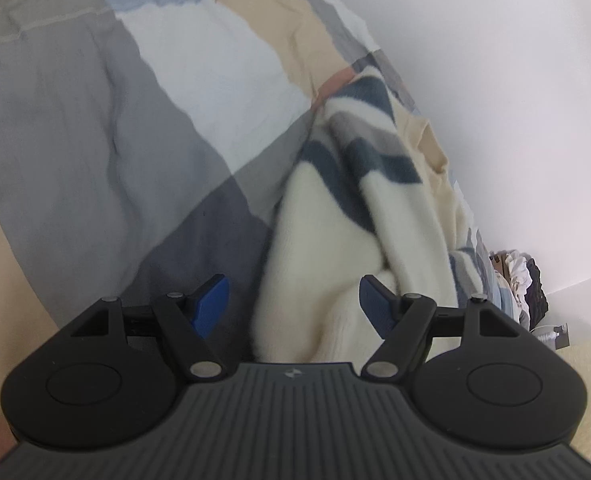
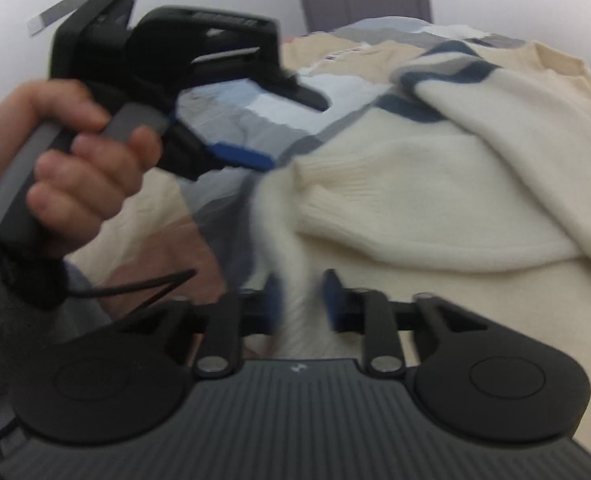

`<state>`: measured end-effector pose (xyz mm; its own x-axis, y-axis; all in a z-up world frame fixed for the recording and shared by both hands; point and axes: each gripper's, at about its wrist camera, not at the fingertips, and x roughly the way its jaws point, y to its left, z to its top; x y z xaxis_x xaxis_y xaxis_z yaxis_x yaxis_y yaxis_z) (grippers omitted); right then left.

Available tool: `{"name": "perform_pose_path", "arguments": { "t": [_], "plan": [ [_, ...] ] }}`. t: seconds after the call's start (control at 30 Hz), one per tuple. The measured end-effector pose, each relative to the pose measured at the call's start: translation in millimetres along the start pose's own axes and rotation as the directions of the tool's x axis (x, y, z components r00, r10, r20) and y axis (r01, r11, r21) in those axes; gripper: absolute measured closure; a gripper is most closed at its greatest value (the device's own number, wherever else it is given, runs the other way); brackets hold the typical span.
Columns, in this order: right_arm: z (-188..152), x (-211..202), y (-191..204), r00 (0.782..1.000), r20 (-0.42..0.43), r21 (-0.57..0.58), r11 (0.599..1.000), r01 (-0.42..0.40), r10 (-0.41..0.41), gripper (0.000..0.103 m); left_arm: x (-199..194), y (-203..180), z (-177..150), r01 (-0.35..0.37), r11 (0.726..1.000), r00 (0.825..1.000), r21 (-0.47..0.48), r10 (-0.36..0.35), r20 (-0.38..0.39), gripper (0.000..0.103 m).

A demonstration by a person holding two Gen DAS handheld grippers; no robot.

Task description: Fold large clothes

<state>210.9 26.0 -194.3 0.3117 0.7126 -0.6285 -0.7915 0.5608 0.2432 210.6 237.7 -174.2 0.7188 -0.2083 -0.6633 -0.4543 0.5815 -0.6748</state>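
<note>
Pinching cream sweater (image 2: 415, 200) fabric, right claw (image 2: 301, 300) angles downward over bedspread (image 1: 95, 120).

Soft, even daylight fills both views without hard shadows or glare. Fisheye bending curves the edges. The right wrist view is motion-smeared, especially the hand (image 2: 67, 168); the left view stays mostly sharp.

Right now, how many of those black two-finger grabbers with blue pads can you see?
2. The left gripper hovers open over the cream knitted sweater; the right gripper pinches that sweater's edge.
</note>
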Motion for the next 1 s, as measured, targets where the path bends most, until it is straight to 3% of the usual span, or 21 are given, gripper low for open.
{"name": "perform_pose_path", "arguments": {
  "t": [0.13,0.3,0.53,0.63,0.7,0.77,0.9,1.0],
  "plan": [
    [4,-10,-29,0.999,0.027,0.121,0.992,0.023,-0.027,0.085,16,-1,-11,0.021,1.0,0.997,-0.018,-0.022,-0.067,0.027],
    [1,-5,-59,0.999,0.033,0.291,0.957,-0.012,0.003,0.085,25,-7,-32,0.027,1.0,0.994,0.009,-0.026,-0.107,0.028],
    [3,0,-47,1.0,-0.004,0.252,0.968,-0.002,0.003,0.082,17,-5,-59,0.014,0.999,0.996,-0.04,-0.018,-0.092,0.034],
    [1,-2,-42,0.999,-0.028,0.248,0.969,-0.017,0.025,0.071,7,-4,-69,0.026,0.999,0.995,-0.038,-0.029,-0.096,0.034],
    [-2,-9,-38,0.999,-0.033,0.257,0.966,-0.021,0.03,0.055,-1,-6,-73,0.028,0.999,0.995,-0.021,-0.03,-0.097,0.034],
    [-8,-24,-36,0.999,-0.012,0.293,0.956,-0.026,0.03,0.05,-11,-7,-80,0.03,0.999,0.996,-0.013,-0.031,-0.088,0.034],
    [-22,-55,-45,0.997,0.058,0.424,0.905,0.013,-0.042,0.049,-15,-11,-91,0.01,1.0,0.995,0.018,-0.009,-0.096,0.034],
    [-34,-77,-57,0.981,0.081,0.517,0.849,0.111,-0.177,0.049,-4,-18,-97,-0.034,0.996,0.994,0.079,0.042,-0.105,0.034]
  ]
}}
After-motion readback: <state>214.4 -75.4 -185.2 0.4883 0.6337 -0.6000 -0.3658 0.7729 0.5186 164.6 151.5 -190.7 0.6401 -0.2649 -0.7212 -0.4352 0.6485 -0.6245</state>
